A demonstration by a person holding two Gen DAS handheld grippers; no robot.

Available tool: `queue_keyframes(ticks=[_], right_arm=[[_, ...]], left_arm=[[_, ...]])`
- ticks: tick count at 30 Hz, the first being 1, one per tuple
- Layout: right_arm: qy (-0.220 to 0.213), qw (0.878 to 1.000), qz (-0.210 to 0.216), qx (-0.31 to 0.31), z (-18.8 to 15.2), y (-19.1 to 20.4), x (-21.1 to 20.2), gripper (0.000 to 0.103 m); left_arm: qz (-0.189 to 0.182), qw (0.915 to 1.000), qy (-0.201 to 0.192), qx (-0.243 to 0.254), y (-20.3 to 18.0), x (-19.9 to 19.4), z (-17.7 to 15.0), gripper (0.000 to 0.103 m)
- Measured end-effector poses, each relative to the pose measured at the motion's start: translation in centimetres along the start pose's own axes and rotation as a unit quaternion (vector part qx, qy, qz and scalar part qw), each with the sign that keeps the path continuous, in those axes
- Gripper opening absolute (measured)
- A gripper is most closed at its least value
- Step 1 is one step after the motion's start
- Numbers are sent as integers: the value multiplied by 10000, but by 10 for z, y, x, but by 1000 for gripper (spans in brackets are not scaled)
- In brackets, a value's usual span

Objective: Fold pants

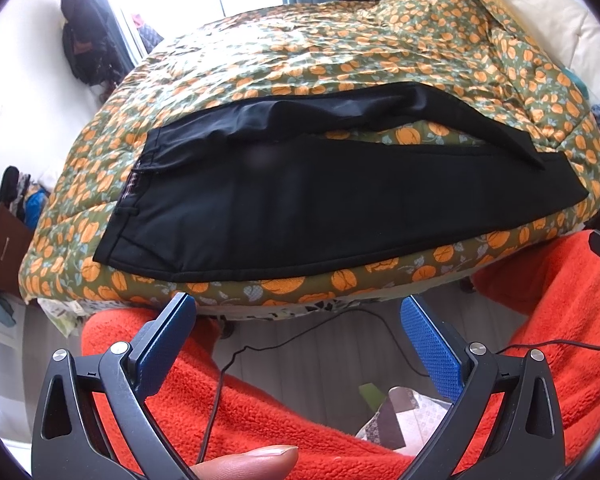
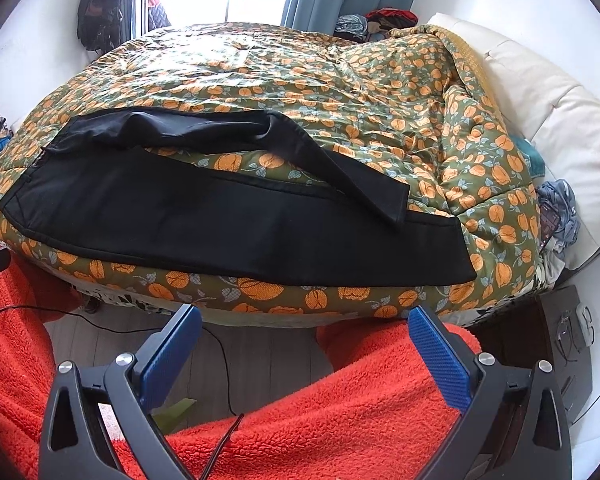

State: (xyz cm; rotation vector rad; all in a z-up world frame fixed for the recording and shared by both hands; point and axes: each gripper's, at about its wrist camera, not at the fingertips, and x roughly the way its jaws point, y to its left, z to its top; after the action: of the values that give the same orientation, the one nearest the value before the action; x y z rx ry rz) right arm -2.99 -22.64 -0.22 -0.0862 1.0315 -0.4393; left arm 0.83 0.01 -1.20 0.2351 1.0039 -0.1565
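Two hand-held grippers near camera: left hand-held gripper [image 1: 298,312] and right hand-held gripper [image 2: 304,322] both spread wide, grasping nothing, over orange fleece [image 2: 340,420]. Beyond, black pants [image 2: 220,208] lie flat on bed [image 2: 340,92], legs parted, far leg crumpled.

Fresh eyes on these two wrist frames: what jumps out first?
The black pants lie spread lengthwise along the near edge of the bed, the far leg rumpled and slanting across onto the near one. Under them is a loud green quilt with orange pumpkins. Low in each view, the left tool and right tool hang open and empty above bright orange fleece.
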Motion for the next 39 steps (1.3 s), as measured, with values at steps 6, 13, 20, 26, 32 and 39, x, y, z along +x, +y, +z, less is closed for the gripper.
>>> queue_keyframes(ticks=[6,13,20,26,32,39], right_arm=[[8,10000,21,3,-1,0,0,102],[23,10000,41,11,-3,1,2,102],[80,9999,58,27,-4,0,5,102],[127,9999,88,48,-3,2,7,102],[157,9998,134,85,-3,0,8,102],[51,9989,384,250,-3,-2,5,102]], left_arm=[[4,10000,13,-1,1,1,0,102],[31,10000,59,-5,0,3,0,102],[34,9999,98,-12,1,4,1,102],[57,9999,135,0,0,6,0,102],[78,9998,172,3,-1,7,0,102],[141,9996,239,44,-3,10,0,102]])
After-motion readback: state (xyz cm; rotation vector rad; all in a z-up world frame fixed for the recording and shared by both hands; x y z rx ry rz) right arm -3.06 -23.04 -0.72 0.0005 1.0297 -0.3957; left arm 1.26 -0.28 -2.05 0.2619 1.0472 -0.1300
